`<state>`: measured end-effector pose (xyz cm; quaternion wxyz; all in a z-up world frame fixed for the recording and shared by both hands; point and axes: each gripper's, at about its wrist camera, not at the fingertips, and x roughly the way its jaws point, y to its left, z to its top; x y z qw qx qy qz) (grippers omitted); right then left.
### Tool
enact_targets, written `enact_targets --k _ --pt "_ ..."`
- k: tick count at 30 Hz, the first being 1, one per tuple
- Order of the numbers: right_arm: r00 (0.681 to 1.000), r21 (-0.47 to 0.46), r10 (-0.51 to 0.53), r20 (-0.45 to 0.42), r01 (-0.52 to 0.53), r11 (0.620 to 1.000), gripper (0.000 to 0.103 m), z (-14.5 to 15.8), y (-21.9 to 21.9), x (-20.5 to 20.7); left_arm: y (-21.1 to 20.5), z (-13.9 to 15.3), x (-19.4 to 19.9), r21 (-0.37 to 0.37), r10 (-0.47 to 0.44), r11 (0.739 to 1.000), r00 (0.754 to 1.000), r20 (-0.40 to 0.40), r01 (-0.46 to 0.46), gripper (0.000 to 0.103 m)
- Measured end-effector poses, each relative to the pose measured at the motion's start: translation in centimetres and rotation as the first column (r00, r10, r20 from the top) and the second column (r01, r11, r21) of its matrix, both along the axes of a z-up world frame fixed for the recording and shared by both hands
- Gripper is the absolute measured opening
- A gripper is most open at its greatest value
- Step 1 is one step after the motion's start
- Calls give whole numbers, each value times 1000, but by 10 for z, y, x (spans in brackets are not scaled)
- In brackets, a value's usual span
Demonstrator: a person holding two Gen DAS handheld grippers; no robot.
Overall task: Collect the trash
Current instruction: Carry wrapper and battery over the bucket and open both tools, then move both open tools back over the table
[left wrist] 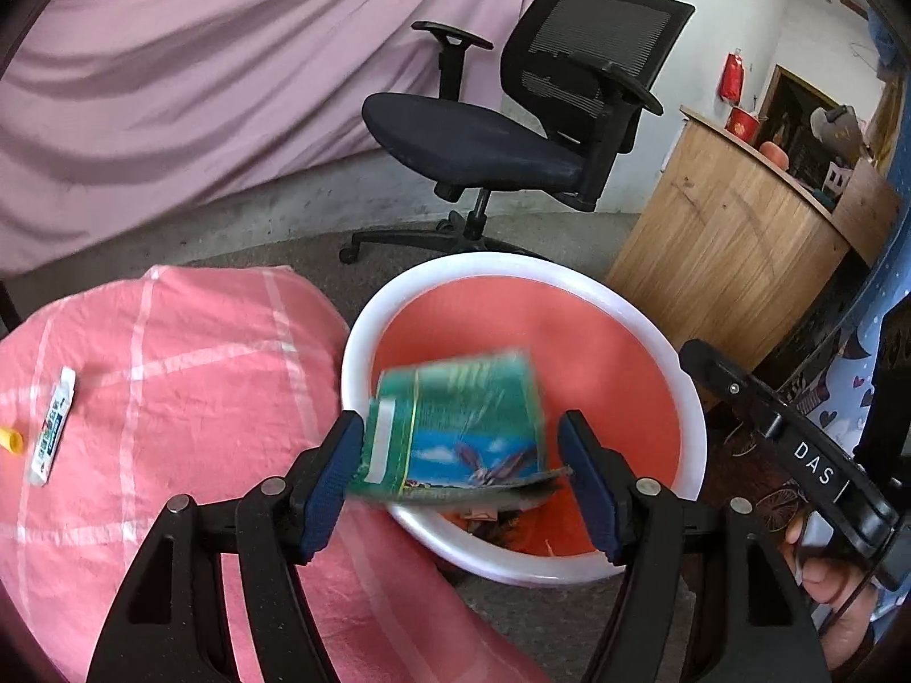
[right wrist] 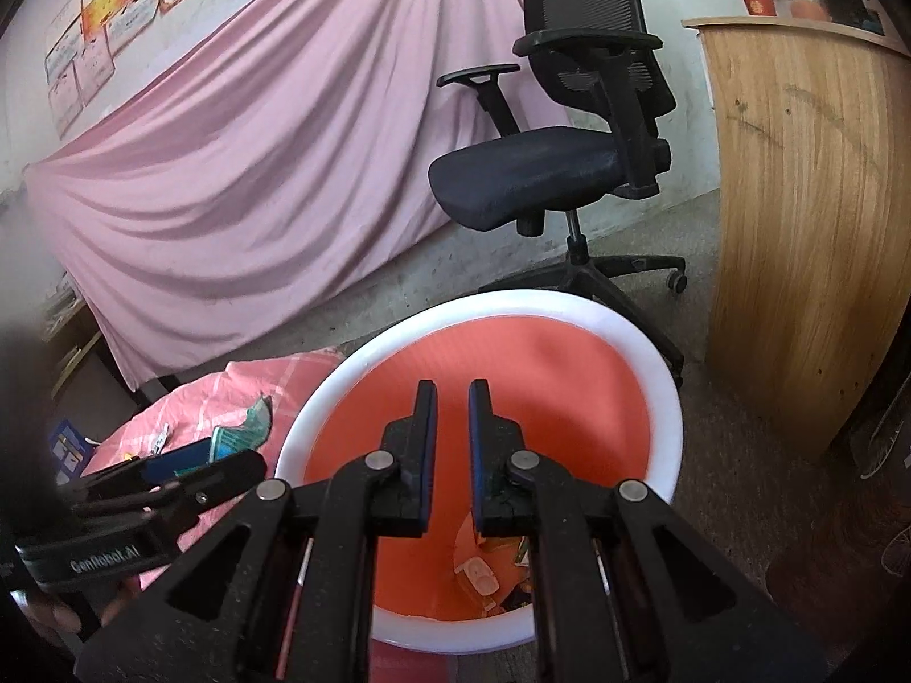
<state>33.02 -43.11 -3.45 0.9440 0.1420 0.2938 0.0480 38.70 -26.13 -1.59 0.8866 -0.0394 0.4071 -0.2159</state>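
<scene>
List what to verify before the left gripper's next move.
1. Green packet over the red bin: ok.
2. Left gripper letting go: ok, it seems; the packet is blurred and looks loose between spread jaws.
3. Right gripper free: ok, shut on nothing, above the bin.
4. Room in the bin: ok, only a few scraps at the bottom.
5. Pink cloth cleared: not ok; a toothpaste tube and a yellow cap lie there.
</scene>
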Motion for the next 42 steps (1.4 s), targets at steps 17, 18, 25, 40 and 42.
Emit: enact_targets --k 17,18,25,40,42 --pt "982 30 11 190 -17 999 78 41 19 -15 68 52 -60 -102 222 974 926 305 -200 95" --pt "975 28 15 222 -22 999 83 47 24 -18 75 56 -64 -106 245 969 913 326 -222 99" --pt "902 11 41 430 -50 999 103 77 64 -39 125 81 -97 -129 374 925 797 474 -358 101" --pt "792 -68 161 589 -150 986 103 97 160 -47 226 75 -146 -110 492 834 638 593 -541 101" --pt "789 -87 191 583 -173 981 103 96 175 -44 239 72 -149 -97 491 828 632 600 -552 101"
